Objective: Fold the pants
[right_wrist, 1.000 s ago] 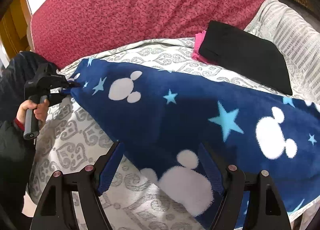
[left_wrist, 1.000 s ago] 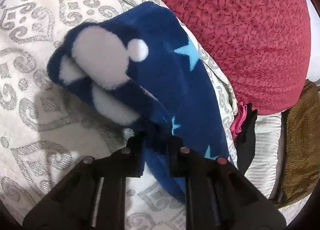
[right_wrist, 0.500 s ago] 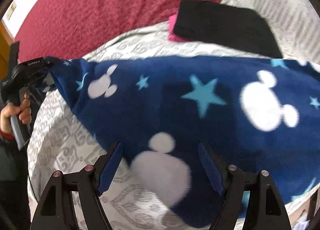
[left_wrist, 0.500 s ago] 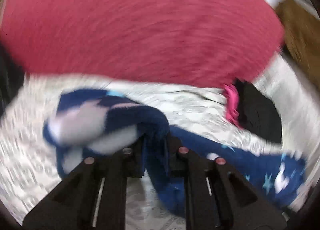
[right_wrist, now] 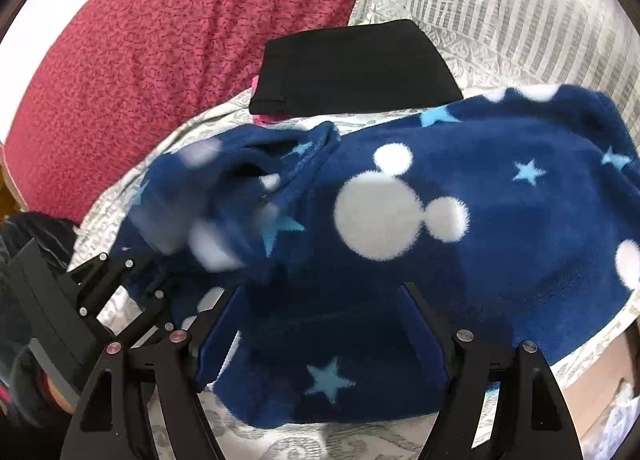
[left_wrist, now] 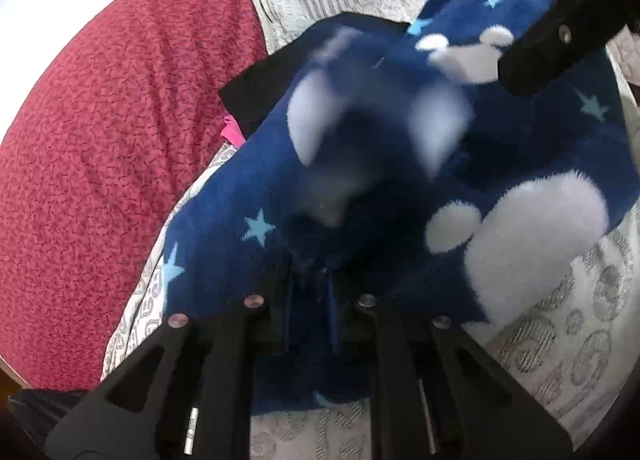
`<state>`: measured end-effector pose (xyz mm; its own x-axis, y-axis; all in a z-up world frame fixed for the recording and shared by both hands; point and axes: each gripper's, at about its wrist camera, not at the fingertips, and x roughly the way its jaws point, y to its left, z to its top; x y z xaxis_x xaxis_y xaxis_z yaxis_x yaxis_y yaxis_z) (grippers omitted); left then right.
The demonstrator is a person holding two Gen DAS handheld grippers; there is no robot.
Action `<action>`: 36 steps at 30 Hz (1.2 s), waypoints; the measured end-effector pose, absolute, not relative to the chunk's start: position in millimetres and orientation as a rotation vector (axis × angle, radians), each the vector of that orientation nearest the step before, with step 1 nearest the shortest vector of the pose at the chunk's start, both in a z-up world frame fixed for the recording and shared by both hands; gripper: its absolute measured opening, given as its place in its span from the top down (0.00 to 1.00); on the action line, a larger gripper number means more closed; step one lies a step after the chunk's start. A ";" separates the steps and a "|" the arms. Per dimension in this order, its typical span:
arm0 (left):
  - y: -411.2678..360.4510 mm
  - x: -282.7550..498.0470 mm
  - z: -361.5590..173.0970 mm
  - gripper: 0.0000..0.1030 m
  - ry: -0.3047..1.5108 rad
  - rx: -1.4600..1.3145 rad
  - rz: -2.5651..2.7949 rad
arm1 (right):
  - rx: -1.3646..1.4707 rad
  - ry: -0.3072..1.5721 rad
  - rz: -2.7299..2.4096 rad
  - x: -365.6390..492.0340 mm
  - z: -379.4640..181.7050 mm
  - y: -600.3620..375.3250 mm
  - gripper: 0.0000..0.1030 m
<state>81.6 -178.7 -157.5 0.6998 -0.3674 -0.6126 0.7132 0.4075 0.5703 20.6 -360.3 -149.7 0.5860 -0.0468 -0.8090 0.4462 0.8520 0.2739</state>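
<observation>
The pants (right_wrist: 460, 220) are dark blue fleece with white mouse heads and light blue stars, lying on a patterned bedspread. My left gripper (left_wrist: 310, 284) is shut on a bunched end of the pants (left_wrist: 360, 188) and carries it over the rest of the fabric; it also shows at the lower left of the right wrist view (right_wrist: 156, 284). My right gripper (right_wrist: 320, 324) is open, its fingers either side of the near edge of the pants. A black finger of it (left_wrist: 552, 40) crosses the top right of the left wrist view.
A folded black garment (right_wrist: 352, 64) on something pink lies behind the pants. A large red quilted cushion (right_wrist: 152, 40) fills the back left. A striped pillow (right_wrist: 500, 8) sits at the back right. The bedspread (left_wrist: 560, 340) shows in front.
My left gripper has swung the held end of the pants from the left across toward the right, over the other half. The right gripper has stayed open over the near edge.
</observation>
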 end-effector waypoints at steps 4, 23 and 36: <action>-176.8 79.5 -152.0 0.80 0.407 0.934 -0.708 | 0.563 0.890 -0.235 24.8 -150.0 -361.8 0.23; -177.8 72.3 -158.1 0.76 0.458 0.875 -0.704 | 0.954 0.990 -0.027 105.8 -183.6 -367.2 0.33; -79.5 143.3 -154.1 0.37 0.598 0.670 -0.303 | 0.577 0.872 0.002 89.5 -98.9 -321.2 0.83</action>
